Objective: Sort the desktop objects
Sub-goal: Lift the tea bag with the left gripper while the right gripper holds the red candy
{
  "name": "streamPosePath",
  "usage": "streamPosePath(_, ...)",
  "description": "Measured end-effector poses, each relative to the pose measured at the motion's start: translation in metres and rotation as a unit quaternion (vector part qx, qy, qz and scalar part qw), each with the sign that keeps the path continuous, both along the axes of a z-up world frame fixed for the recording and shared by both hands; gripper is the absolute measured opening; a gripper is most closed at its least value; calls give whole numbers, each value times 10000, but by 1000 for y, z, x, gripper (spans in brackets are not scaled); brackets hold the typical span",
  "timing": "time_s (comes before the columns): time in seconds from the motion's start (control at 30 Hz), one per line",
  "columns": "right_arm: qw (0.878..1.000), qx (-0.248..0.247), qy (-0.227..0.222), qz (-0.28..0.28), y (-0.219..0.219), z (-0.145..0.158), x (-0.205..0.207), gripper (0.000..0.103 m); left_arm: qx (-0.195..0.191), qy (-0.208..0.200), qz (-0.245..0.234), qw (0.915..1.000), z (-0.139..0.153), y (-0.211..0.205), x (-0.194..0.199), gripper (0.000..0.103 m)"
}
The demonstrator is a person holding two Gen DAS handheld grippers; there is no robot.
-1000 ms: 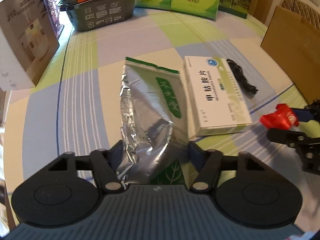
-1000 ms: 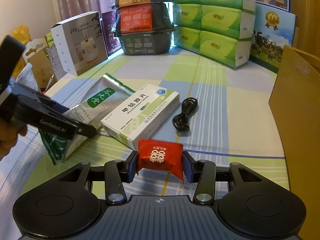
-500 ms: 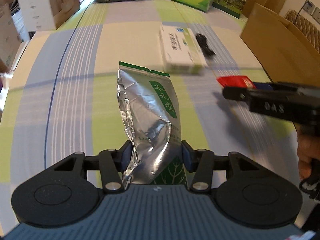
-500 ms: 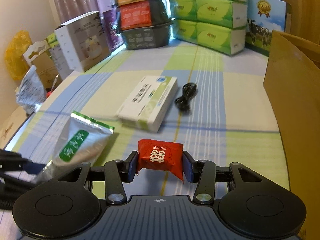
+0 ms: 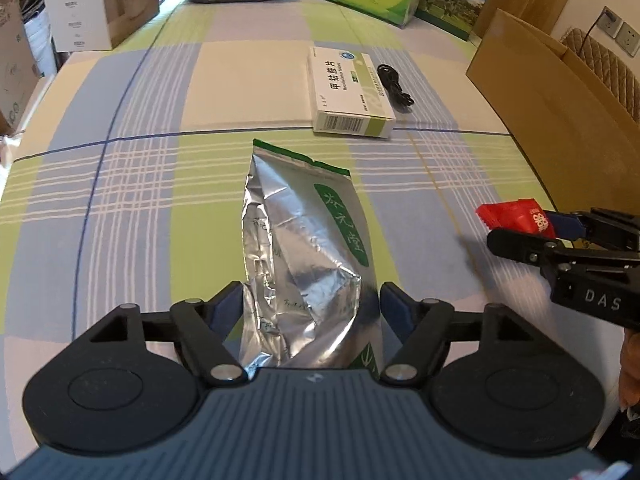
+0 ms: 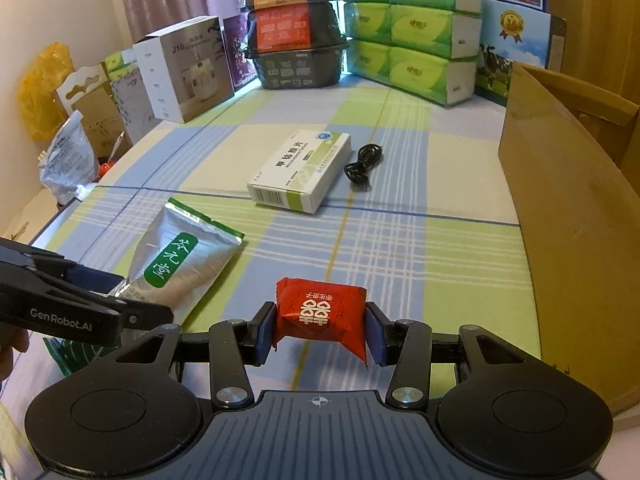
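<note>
Between left tongs (image 5: pixel 311 304), crinkled foil pouch (image 5: pixel 308 240); right tongs (image 6: pixel 320 324) clamp glossy red packet (image 6: pixel 320 312).

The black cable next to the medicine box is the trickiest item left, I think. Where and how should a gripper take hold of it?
Judging by its pose, grip the black cable across the middle of its bundle, coming from above. It lies flat and loosely coiled on the tablecloth, so only its top is exposed. Set the fingers across the strands, approaching from the side away from the medicine box, which lies close beside it.

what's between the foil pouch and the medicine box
Nothing: only bare checked cloth lies between the foil pouch and the medicine box, clearest in the right wrist view.
</note>
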State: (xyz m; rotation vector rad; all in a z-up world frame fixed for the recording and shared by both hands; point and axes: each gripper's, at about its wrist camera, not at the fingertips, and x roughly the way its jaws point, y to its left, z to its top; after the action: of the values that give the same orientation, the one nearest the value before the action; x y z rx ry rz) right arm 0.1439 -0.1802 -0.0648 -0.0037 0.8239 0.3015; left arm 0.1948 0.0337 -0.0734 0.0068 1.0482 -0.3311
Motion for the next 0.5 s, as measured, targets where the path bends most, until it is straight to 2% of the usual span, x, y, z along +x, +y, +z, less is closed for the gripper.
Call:
streamPosePath(0.2, 9999, -52, -7, 86, 8, -5, 0, 44, 335, -58, -234, 9991, -8, -11, 3, 73)
streamPosePath(0.33, 9999, -66, -23, 77, 8, -5, 0, 44, 389, -102, -207, 9990, -9, -13, 5, 73)
streamPosePath(0.5, 10000, -65, -20, 70, 8, -5, 2, 44, 441, -151, -230, 9986, -9, -15, 4, 67)
